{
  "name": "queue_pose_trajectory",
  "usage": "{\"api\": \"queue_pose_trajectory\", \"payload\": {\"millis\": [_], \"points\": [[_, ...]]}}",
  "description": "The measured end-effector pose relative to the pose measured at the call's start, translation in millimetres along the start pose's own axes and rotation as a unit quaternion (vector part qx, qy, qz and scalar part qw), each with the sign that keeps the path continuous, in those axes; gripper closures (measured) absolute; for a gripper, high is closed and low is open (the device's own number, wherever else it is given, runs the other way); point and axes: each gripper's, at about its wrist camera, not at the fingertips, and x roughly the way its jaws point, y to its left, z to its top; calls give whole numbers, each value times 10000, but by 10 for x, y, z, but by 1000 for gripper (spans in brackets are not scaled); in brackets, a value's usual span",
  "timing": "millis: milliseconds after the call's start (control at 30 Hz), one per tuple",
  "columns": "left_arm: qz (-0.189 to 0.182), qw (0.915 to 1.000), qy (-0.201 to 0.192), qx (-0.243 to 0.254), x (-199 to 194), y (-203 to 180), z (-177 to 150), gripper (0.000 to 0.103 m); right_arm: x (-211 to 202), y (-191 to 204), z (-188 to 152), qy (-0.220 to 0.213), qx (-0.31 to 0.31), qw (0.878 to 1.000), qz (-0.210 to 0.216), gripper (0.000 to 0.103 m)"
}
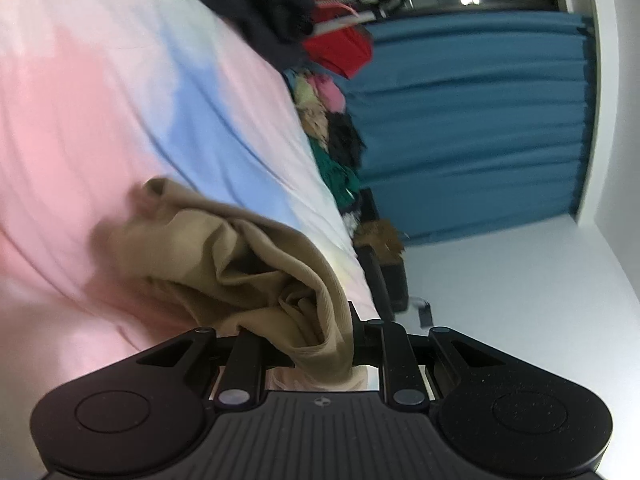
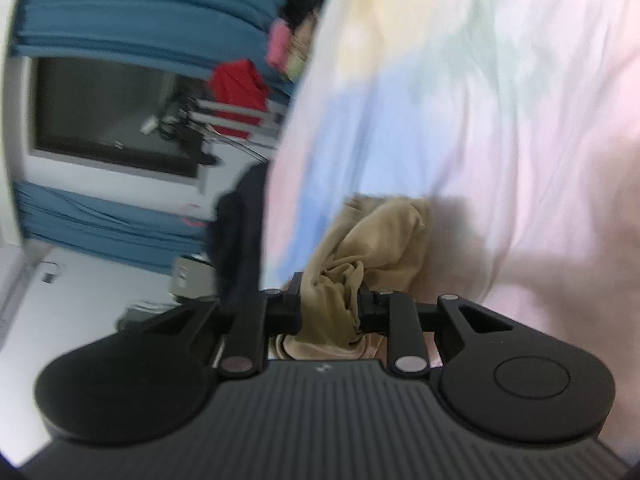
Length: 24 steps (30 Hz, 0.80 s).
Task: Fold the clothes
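Tan garment (image 1: 248, 264): bunched, over the pastel tie-dye bedsheet (image 1: 120, 100). Left gripper (image 1: 324, 350): jaws clamped on one bunch of its cloth. Right gripper (image 2: 330, 308): jaws pinching another bunch. Teal curtain (image 1: 480, 120) behind.

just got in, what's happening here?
Mid fold. Both handheld grippers are clamped on the same tan garment: the left gripper and the right gripper each pinch a bunch of it. The garment is still crumpled, not flat, over a pastel tie-dye bedsheet. A pile of other clothes sits at the bed's edge.
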Motion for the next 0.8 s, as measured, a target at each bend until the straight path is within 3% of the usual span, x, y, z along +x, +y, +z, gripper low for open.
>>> {"api": "queue_pose_trajectory", "payload": {"millis": [167, 267, 400, 633, 800], "points": [[171, 9984, 424, 347, 257, -598, -110, 83, -358, 110, 298, -382, 212, 9990, 73, 77], [238, 9958, 623, 621, 611, -933, -196, 83, -468, 81, 680, -594, 268, 9979, 47, 77], [305, 9917, 894, 876, 1415, -1343, -302, 83, -587, 42, 1258, -904, 296, 9955, -15, 77], [56, 9843, 1154, 1334, 3076, -2122, -508, 84, -545, 183, 2716, -1713, -347, 9841, -302, 77], [-113, 9754, 1171, 1865, 4016, -2206, -651, 83, -471, 93, 3406, -2168, -821, 9715, -498, 77]]}}
